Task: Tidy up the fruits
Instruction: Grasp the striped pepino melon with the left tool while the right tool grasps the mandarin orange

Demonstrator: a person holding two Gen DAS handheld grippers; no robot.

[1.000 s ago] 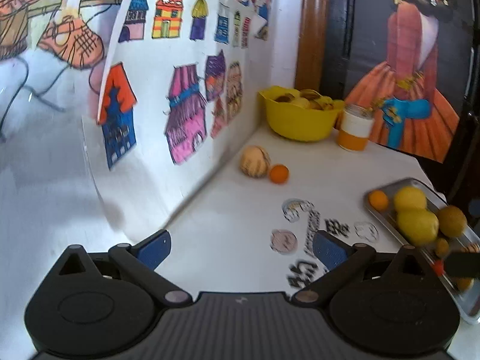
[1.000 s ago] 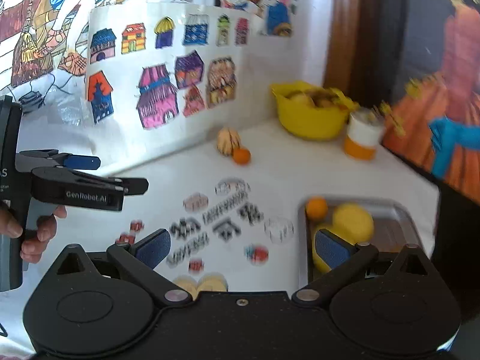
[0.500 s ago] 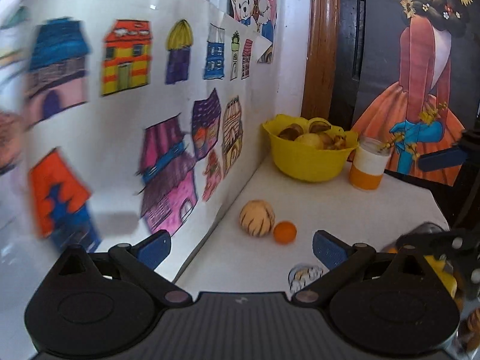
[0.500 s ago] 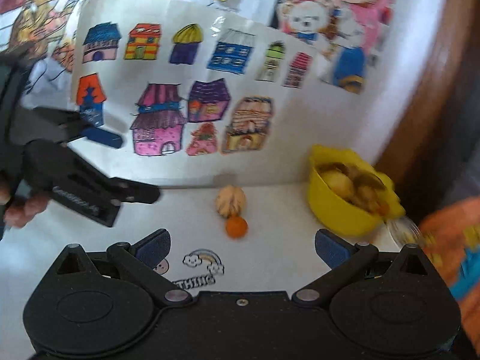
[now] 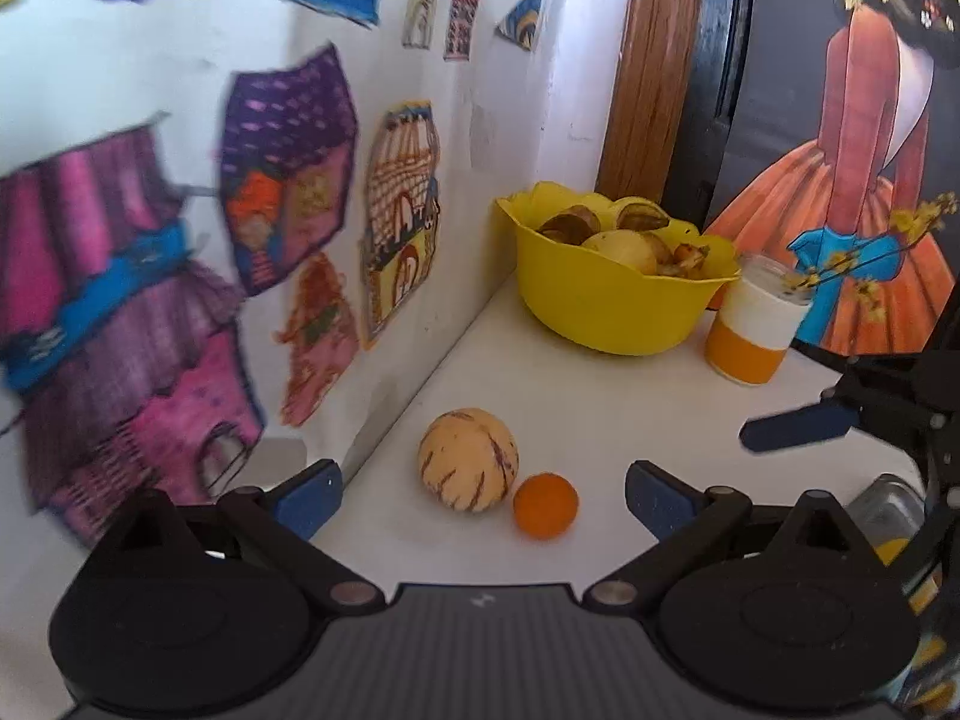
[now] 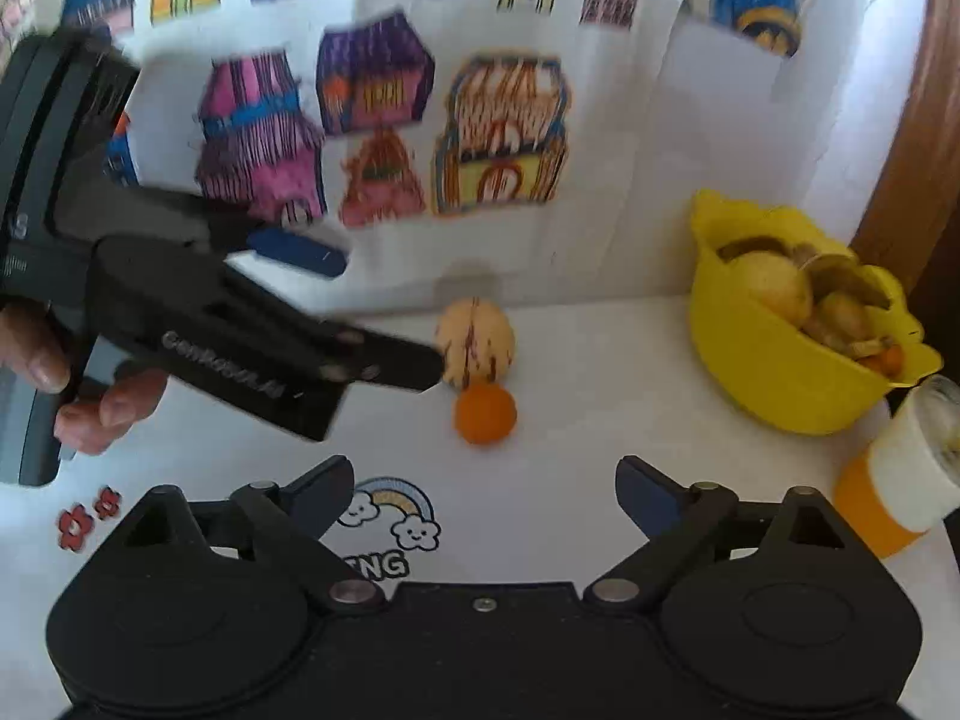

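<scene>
Both tools — left tool [image 5: 480,489] and right tool [image 6: 483,492] — are spread apart, holding nothing. The striped melon [image 5: 468,459] probably touches the small orange [image 5: 545,505]. A push on one may roll the other along the desk [image 5: 600,408].

Striped cream melon [image 5: 468,459] on white bench [image 5: 540,384] near wall. Small orange [image 5: 545,505] touching its right side. Yellow bowl [image 5: 606,306], farther back, holds more fruit.

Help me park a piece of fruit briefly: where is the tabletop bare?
Bare white top lies between the small orange and the yellow bowl. It is crowded where the striped melon touches the orange, and where the cup stands beside the bowl.
</scene>
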